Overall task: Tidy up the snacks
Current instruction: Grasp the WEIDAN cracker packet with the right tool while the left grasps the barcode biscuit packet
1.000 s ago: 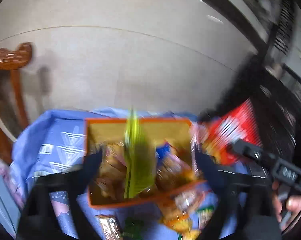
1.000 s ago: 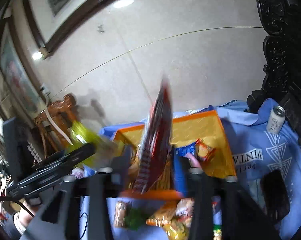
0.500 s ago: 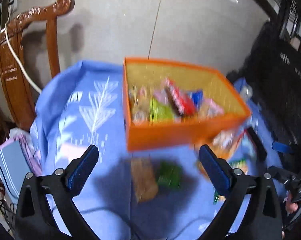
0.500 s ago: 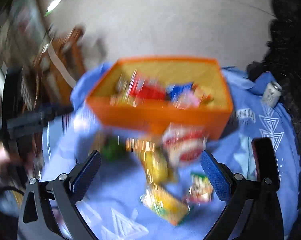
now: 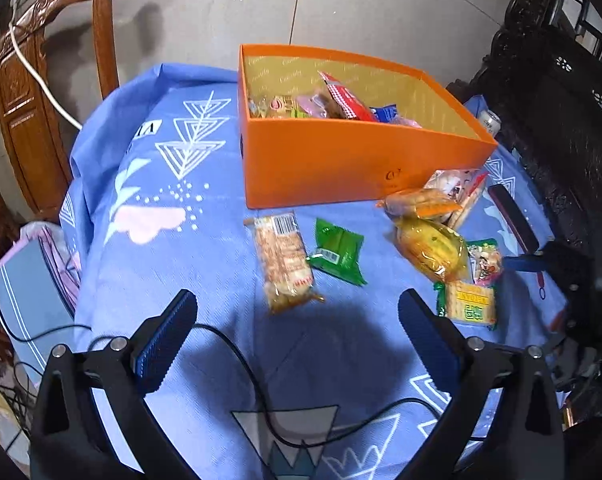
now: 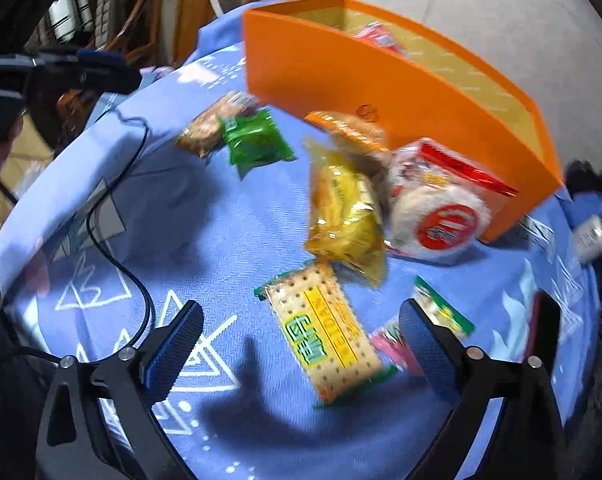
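Both packets now inside orange box (image 5: 341,156) among other snacks.

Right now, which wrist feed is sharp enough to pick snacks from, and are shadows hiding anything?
Left wrist view: sharp, green packet barcode visible; a dark shadow covers the cloth just ahead of the fingers. Right wrist view: motion-smeared, orange box edges soft; shadow under the cracker pack.

Box (image 5: 341,160) on tablecloth (image 5: 181,260), snacks inside; loose packets (image 5: 337,250) before it; can (image 5: 489,122) right of box
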The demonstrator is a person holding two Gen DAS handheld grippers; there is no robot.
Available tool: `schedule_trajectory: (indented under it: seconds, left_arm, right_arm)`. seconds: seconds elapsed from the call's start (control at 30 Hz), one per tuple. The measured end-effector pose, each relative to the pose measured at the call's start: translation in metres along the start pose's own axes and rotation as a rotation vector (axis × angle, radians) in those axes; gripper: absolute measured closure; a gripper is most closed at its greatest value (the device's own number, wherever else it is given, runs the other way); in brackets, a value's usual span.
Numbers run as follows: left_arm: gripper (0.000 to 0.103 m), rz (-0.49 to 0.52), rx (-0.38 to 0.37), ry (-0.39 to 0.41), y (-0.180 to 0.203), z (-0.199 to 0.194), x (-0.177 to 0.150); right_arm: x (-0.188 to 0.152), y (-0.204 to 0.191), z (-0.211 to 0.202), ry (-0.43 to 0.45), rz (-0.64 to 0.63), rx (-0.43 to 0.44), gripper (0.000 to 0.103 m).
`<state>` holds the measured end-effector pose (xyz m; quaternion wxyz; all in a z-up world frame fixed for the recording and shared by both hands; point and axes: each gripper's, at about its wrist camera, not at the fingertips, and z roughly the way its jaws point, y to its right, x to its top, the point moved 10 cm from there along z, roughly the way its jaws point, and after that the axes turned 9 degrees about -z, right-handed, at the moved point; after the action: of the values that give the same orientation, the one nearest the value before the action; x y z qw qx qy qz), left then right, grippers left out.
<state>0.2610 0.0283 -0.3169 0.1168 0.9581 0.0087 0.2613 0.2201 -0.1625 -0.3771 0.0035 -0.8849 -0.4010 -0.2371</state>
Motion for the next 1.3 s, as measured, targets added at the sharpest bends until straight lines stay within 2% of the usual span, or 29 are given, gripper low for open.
schedule_trajectory:
  seconds: [0.1,0.23,0.33,0.4,0.43,0.47,0.5,0.57,0.77,0.83,0.87,0.9,0.93,1.13,1.23,1.27,1.3]
  left_arm:
    - [0.004,-0.006,0.003,-0.014,-0.001,0.0,-0.004]
    - [0.004,-0.018,0.009,-0.024,-0.005,0.0,-0.01]
    - [0.004,-0.031,0.013,-0.04,-0.007,0.003,-0.015]
    - [0.004,-0.033,0.017,-0.044,-0.009,0.005,-0.017]
    - [0.004,-0.032,0.02,-0.043,-0.01,0.006,-0.017]
    - [0.004,-0.029,0.023,-0.041,-0.01,0.007,-0.016]
    - [0.004,-0.024,0.024,-0.04,-0.01,0.01,-0.016]
    - [0.004,-0.013,0.033,-0.037,-0.011,0.018,-0.013]
    - [0.004,0.051,0.048,-0.032,-0.011,0.056,-0.001]
    - [0.004,0.076,0.05,-0.036,-0.011,0.071,0.001]
    - [0.004,0.093,0.057,-0.04,-0.012,0.08,0.002]
    - [0.004,0.105,0.061,-0.047,-0.013,0.087,0.001]
    - [0.004,0.113,0.059,-0.055,-0.014,0.093,0.0]
    - [0.005,0.153,0.068,-0.072,-0.016,0.121,-0.006]
    - [0.017,0.157,0.087,-0.04,-0.017,0.126,-0.001]
    - [0.023,0.155,0.088,-0.029,-0.017,0.126,0.002]
    - [0.034,0.149,0.086,-0.018,-0.017,0.125,0.005]
  right_arm:
    - [-0.001,0.001,0.014,-0.02,-0.034,0.03,0.017]
    - [-0.004,0.004,0.027,-0.046,-0.068,0.055,0.018]
    - [-0.019,0.005,0.044,-0.112,-0.075,0.086,0.018]
    - [-0.025,0.011,0.049,-0.109,0.008,0.123,0.012]
    - [-0.024,0.012,0.048,-0.085,0.028,0.136,0.011]
    - [-0.024,0.012,0.049,-0.08,0.037,0.139,0.005]
    - [-0.025,0.009,0.052,-0.093,0.031,0.138,0.003]
    - [-0.026,0.006,0.053,-0.086,-0.001,0.101,0.003]
    - [-0.026,0.007,0.054,-0.08,0.011,0.102,0.003]
    - [-0.026,0.007,0.052,-0.092,0.023,0.096,0.013]
    - [-0.024,0.004,0.047,-0.076,0.014,0.096,0.028]
    - [-0.024,0.001,0.044,-0.07,0.005,0.096,0.049]
    - [-0.023,-0.001,0.039,-0.067,-0.001,0.098,0.056]
    - [-0.03,-0.01,0.032,-0.085,0.048,0.075,0.056]
    - [-0.036,-0.014,0.029,-0.077,0.107,0.073,0.056]
    - [-0.035,-0.014,0.029,-0.077,0.12,0.07,0.055]
    - [-0.034,-0.012,0.028,-0.077,0.14,0.067,0.054]
